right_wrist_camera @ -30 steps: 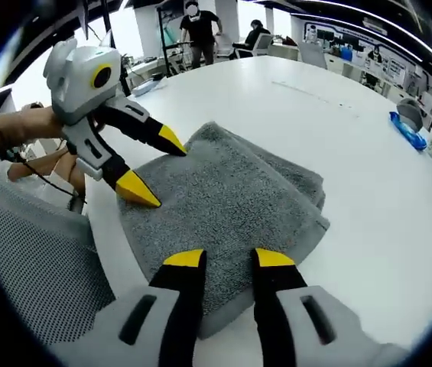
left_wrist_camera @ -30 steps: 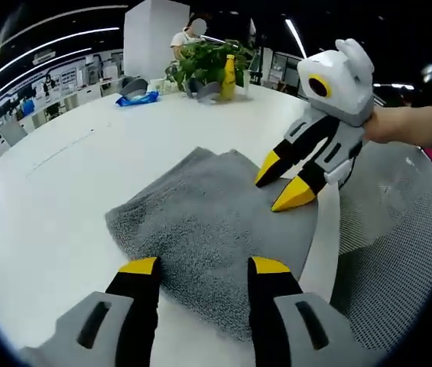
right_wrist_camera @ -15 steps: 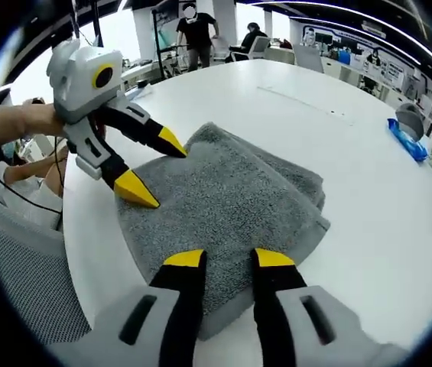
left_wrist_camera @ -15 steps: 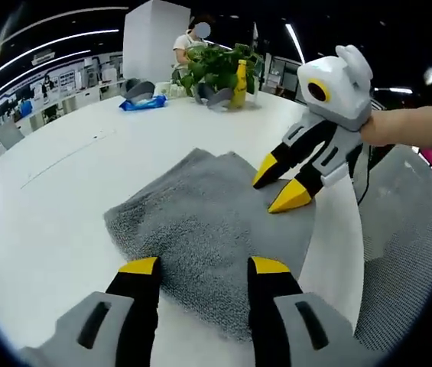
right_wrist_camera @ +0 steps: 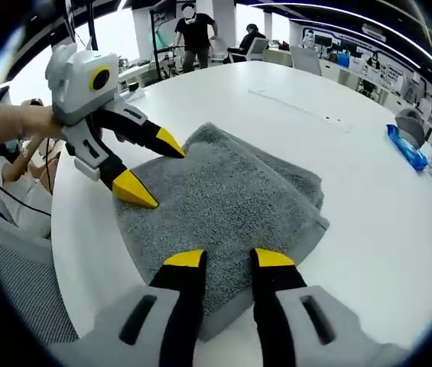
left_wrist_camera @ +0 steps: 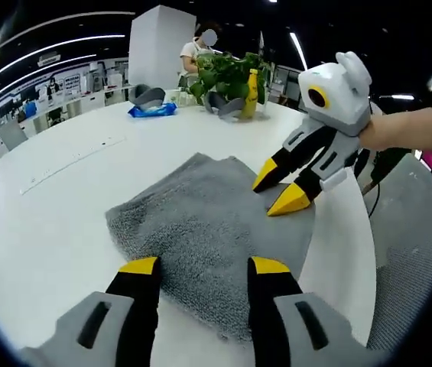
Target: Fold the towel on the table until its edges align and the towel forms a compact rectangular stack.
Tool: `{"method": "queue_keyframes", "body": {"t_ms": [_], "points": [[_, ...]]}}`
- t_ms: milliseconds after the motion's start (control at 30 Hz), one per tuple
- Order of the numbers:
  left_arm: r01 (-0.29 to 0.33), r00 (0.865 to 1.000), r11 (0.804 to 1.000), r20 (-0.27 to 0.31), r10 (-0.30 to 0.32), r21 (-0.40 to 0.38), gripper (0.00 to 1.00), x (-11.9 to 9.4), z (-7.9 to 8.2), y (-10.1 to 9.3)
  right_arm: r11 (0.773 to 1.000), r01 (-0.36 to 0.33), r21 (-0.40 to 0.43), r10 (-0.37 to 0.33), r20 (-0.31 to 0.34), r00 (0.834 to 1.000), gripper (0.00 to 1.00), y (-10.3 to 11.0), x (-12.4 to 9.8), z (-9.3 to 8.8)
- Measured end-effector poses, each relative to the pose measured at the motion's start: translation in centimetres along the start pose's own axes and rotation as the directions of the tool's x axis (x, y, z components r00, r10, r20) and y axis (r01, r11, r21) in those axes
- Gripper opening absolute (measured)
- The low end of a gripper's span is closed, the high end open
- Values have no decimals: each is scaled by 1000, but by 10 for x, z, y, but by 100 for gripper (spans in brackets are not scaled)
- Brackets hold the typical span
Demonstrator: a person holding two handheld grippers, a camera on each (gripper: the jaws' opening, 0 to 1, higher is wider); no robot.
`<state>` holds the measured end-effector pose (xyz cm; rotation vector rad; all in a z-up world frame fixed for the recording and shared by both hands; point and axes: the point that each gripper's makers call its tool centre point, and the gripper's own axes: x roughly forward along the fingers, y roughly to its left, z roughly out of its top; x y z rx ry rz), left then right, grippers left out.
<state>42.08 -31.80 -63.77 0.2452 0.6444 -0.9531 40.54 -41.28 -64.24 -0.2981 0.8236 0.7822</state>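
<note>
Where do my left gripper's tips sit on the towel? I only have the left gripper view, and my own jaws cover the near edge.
Observer: In the right gripper view, the left gripper is open, with both tips at one edge of the towel. I cannot tell whether they touch it.
Operator: Is the stack even?
Observer: Not quite. On the side away from that gripper, the layers' edges do not line up.

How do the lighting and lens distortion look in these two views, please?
Left gripper view: even light, towel sharp, table edge bowed by the fisheye. Right gripper view: bright window glare at upper left, towel pile crisp, table curved likewise.
</note>
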Motion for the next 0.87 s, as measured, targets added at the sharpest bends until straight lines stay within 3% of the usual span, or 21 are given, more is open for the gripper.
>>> {"method": "queue_keyframes", "body": {"t_ms": [133, 200, 233, 333, 400, 467, 500, 533, 567, 600, 633, 700, 800, 867], "points": [[20, 998, 999, 57, -18, -39, 48, -5, 2, -1, 1000, -14, -13, 14, 28, 999, 22, 2, -3, 0], [53, 992, 996, 118, -44, -71, 53, -10, 11, -6, 999, -30, 41, 26, 83, 996, 24, 4, -8, 5], [59, 986, 997, 162, -50, -51, 56, -16, 18, -8, 997, -45, 61, 35, 147, 988, 28, 6, -15, 14], [27, 947, 997, 321, 0, -79, 65, -50, 44, -12, 998, 32, 45, -44, 304, 952, 51, 0, -44, 36], [-29, 914, 995, 400, 64, -94, 81, -79, 57, -11, 999, 28, 24, -35, 347, 937, 60, 7, -60, 41], [-61, 890, 992, 443, 105, -113, 98, -105, 63, -13, 998, 46, 30, -54, 365, 929, 67, 11, -75, 40], [-76, 884, 990, 451, 121, -116, 98, -115, 64, -14, 997, 64, 31, -71, 381, 922, 78, 11, -81, 40], [-87, 881, 990, 457, 127, -108, 99, -130, 64, -18, 993, 100, 61, -116, 417, 901, 89, 9, -91, 43], [-95, 868, 989, 478, 137, -112, 99, -140, 66, -20, 991, 106, 81, -131, 433, 892, 100, 10, -96, 44], [-113, 858, 987, 490, 157, -117, 99, -154, 66, -23, 992, 99, 75, -121, 420, 900, 95, 15, -102, 40], [-126, 850, 985, 499, 171, -122, 99, -161, 66, -25, 993, 91, 76, -114, 412, 904, 97, 21, -109, 38], [-175, 828, 978, 519, 210, -117, 99, -182, 65, -29, 994, 87, 58, -104, 449, 887, 100, 33, -125, 39], [-205, 822, 971, 517, 240, -124, 99, -200, 57, -40, 990, 141, 2, -126, 453, 882, 99, 44, -144, 37], [-202, 814, 963, 516, 266, -179, 99, -211, 53, -46, 980, 194, -39, -157, 442, 883, 99, 50, -156, 34]]}}
